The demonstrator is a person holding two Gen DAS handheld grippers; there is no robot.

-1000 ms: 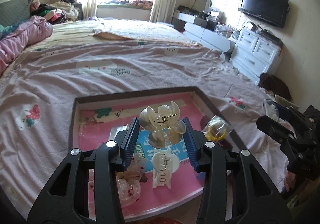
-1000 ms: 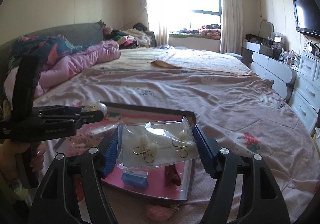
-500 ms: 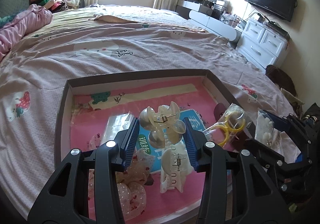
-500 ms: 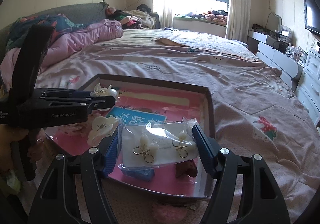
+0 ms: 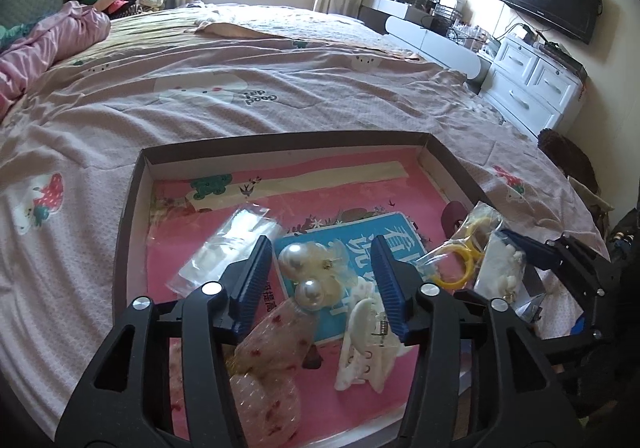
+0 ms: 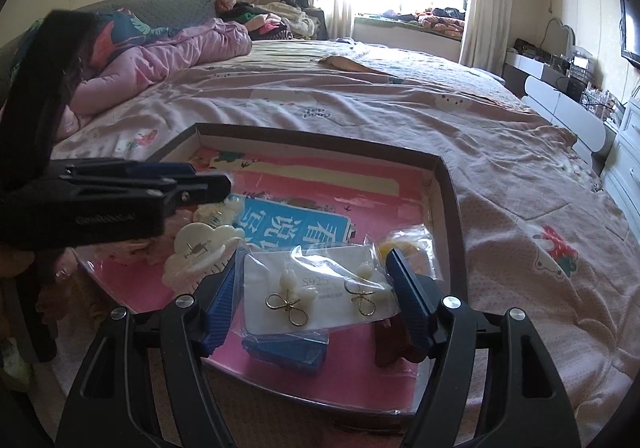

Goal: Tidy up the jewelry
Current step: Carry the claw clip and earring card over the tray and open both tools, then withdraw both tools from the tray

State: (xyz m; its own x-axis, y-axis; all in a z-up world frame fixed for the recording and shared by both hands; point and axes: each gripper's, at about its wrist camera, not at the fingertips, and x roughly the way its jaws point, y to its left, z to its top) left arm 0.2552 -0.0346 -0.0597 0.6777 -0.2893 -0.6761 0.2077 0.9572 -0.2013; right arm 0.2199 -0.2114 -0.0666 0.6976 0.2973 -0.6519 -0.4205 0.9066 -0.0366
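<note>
Jewelry is going into the tray on the bed. Left gripper, jaws just widened, has dropped one pearl claw clip beside one white clip. Right gripper apparently still pinches one bagged earring card — two earrings — above the tray's near corner; next, release and withdraw.

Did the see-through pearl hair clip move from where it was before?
Yes. The translucent pearl hair clip has dropped out of the left hand-held gripper, whose jaws have just been opening, onto the blue card in the brown-rimmed tray.
</note>
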